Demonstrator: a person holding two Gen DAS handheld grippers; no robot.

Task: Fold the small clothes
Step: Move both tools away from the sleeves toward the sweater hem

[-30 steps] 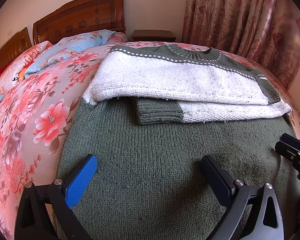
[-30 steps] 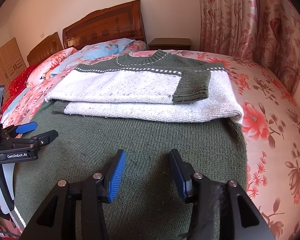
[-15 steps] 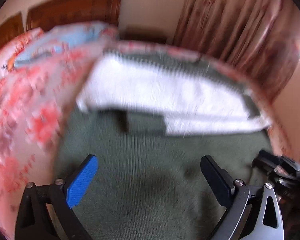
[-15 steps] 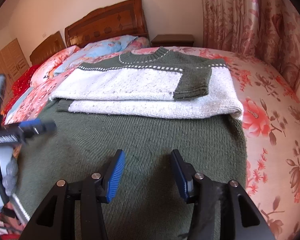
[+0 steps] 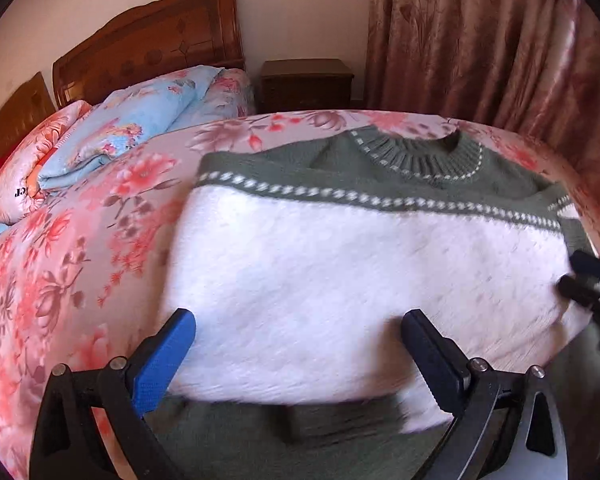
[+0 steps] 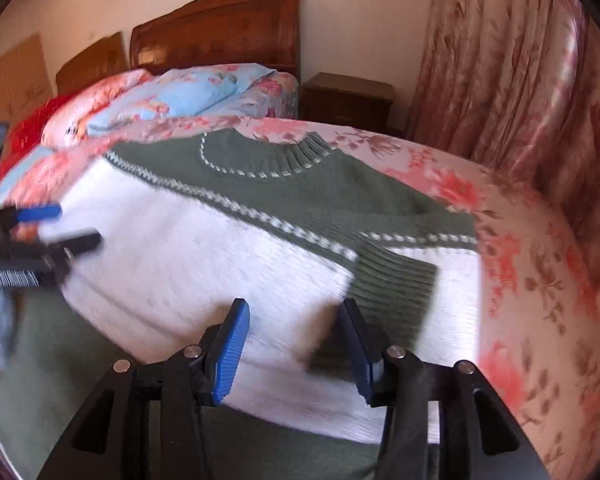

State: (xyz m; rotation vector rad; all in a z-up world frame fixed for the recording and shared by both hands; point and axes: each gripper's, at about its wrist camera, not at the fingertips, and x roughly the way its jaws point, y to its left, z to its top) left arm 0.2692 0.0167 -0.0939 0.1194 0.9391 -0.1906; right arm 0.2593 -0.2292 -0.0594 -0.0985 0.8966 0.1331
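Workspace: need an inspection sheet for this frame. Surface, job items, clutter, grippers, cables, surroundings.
Surface: bed with floral bedspread.
Job's things: green and white sweater lying flat, both sleeves folded across the chest, collar toward the headboard.
Clutter: pillows and folded bedding at the head of the bed.
Grippers: left gripper open, empty; right gripper open, empty; both over the sweater's middle.
Cables: nothing seen.
Surroundings: wooden headboard, nightstand, floral curtains.
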